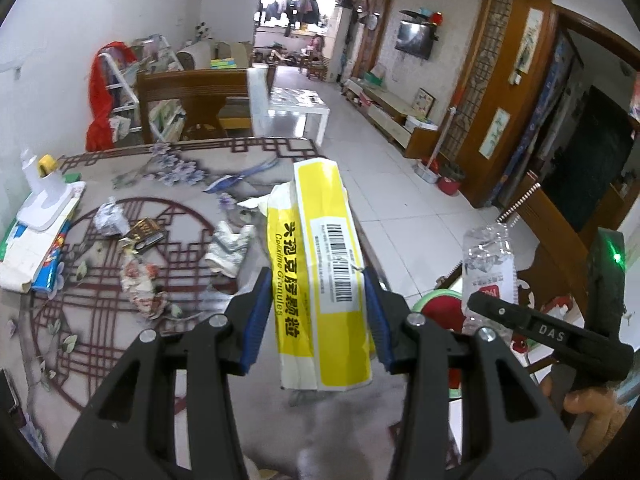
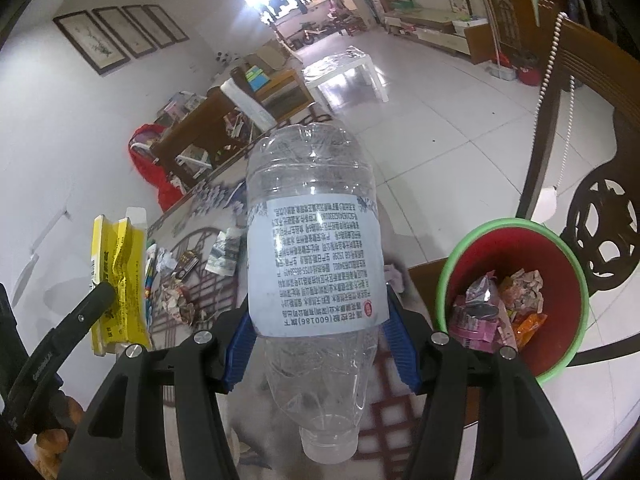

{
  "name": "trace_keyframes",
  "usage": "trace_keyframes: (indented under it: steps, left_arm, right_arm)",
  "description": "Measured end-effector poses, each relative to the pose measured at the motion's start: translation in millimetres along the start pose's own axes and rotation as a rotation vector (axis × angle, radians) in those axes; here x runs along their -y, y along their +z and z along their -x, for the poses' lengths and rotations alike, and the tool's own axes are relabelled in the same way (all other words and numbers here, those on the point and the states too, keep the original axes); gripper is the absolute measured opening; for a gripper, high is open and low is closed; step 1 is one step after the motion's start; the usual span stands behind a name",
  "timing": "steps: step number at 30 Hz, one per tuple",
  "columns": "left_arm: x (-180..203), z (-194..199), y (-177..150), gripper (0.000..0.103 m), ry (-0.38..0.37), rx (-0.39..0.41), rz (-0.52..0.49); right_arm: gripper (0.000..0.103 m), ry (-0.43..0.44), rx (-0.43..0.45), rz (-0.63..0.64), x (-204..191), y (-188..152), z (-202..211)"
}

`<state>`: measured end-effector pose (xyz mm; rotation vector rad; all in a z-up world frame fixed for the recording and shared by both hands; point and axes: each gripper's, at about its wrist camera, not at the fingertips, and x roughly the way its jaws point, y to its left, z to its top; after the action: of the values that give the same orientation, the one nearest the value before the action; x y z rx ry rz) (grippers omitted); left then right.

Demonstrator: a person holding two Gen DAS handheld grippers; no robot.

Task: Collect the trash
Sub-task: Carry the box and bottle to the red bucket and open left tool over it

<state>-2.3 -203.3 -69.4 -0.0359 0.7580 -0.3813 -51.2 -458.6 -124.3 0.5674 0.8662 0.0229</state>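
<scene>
My left gripper (image 1: 318,292) is shut on a flattened yellow and white medicine box (image 1: 320,248), held above the patterned table (image 1: 100,300). My right gripper (image 2: 320,334) is shut on a clear empty plastic bottle (image 2: 312,240) with a white label, its neck pointing back at the camera. The bottle also shows in the left wrist view (image 1: 488,264), and the yellow box shows in the right wrist view (image 2: 116,276). A red bin with a green rim (image 2: 516,300) holds several wrappers and stands right of the bottle, lower down.
Crumpled paper (image 1: 110,218), a dark wrapper (image 1: 146,232), a white crumpled bag (image 1: 230,248) and a printed wrapper (image 1: 142,284) lie on the table. Booklets and a white stand (image 1: 40,216) sit at its left edge. A carved wooden chair (image 2: 600,128) stands behind the bin.
</scene>
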Motion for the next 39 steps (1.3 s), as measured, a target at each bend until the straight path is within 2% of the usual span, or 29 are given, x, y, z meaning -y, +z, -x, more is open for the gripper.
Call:
trace_keyframes:
  steps: [9, 14, 22, 29, 30, 31, 32, 33, 36, 39]
  left_arm:
    - [52, -28, 0, 0.043, -0.107, -0.046, -0.067]
    - [82, -50, 0, 0.043, -0.197, -0.095, -0.106]
    - [149, -88, -6, 0.044, -0.335, -0.162, -0.229]
    - [183, -107, -6, 0.046, -0.393, -0.188, -0.308]
    - [186, -108, -6, 0.048, -0.395, -0.19, -0.309]
    - [188, -111, -5, 0.058, -0.402, -0.196, -0.309]
    - [189, -112, -4, 0.073, -0.407, -0.198, -0.308]
    - [189, -111, -3, 0.077, -0.411, -0.187, -0.303]
    - [185, -105, -3, 0.082, -0.425, -0.165, -0.298]
    - [174, -98, -5, 0.084, -0.408, -0.157, -0.282]
  right_arm:
    - [0.057, -0.048, 0.038, -0.079, 43, 11, 18]
    - [0.057, -0.103, 0.064, -0.131, 76, 20, 30]
    - [0.057, -0.191, 0.094, -0.213, 124, 26, 45]
    - [0.057, -0.246, 0.109, -0.247, 145, 29, 55]
    - [0.058, -0.25, 0.11, -0.249, 147, 29, 56]
    - [0.058, -0.259, 0.11, -0.252, 148, 30, 55]
    - [0.058, -0.264, 0.109, -0.256, 151, 30, 55]
    - [0.06, -0.266, 0.098, -0.263, 153, 31, 53]
    - [0.066, -0.269, 0.093, -0.286, 159, 31, 51]
    - [0.07, -0.281, 0.108, -0.282, 155, 31, 53]
